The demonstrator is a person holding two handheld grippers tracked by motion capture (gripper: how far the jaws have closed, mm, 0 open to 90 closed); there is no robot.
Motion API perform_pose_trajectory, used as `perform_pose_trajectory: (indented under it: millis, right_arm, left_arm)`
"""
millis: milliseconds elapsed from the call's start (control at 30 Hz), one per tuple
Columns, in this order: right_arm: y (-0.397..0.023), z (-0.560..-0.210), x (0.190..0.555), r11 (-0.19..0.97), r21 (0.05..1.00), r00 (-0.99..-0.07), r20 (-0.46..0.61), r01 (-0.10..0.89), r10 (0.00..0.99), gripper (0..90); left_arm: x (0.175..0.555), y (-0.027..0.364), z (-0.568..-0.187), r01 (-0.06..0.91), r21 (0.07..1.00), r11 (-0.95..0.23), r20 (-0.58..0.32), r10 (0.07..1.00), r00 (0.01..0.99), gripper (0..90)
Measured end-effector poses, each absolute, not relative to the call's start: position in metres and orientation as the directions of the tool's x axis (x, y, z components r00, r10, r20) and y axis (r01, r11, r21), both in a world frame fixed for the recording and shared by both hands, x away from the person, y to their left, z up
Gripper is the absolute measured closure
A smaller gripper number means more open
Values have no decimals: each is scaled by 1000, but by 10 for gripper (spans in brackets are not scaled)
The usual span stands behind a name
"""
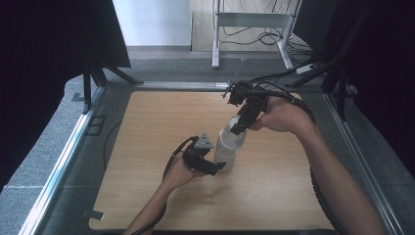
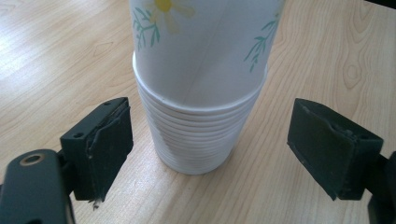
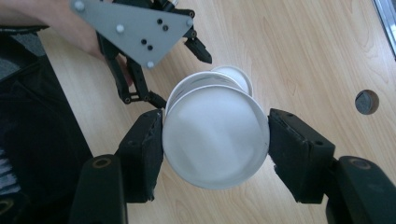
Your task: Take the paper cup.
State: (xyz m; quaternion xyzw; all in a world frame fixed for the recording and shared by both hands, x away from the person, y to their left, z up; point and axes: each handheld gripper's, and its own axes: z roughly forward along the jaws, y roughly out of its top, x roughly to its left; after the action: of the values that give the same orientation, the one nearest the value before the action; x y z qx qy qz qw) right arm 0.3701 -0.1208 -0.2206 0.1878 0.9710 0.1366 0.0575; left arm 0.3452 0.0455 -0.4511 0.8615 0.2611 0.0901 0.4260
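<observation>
Stack of paper cups (image 2: 198,130) stands upside down mid-bench (image 1: 147,127). Right gripper (image 3: 215,140) comes from the far right, clamped on the top cup (image 3: 215,140), which sits tilted over the stack. Left gripper (image 2: 210,140) is at the near left, jaws apart either side of the stack's base, pads not touching.
</observation>
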Motion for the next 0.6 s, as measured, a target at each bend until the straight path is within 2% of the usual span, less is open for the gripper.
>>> perform_pose_trajectory:
  millis: [600]
  right_arm:
    - [-154,-236,352,890,288,-923,-46,354,382,382]
  left_arm:
    - [334,53,-447,374,776,-508,-96,491,866,113]
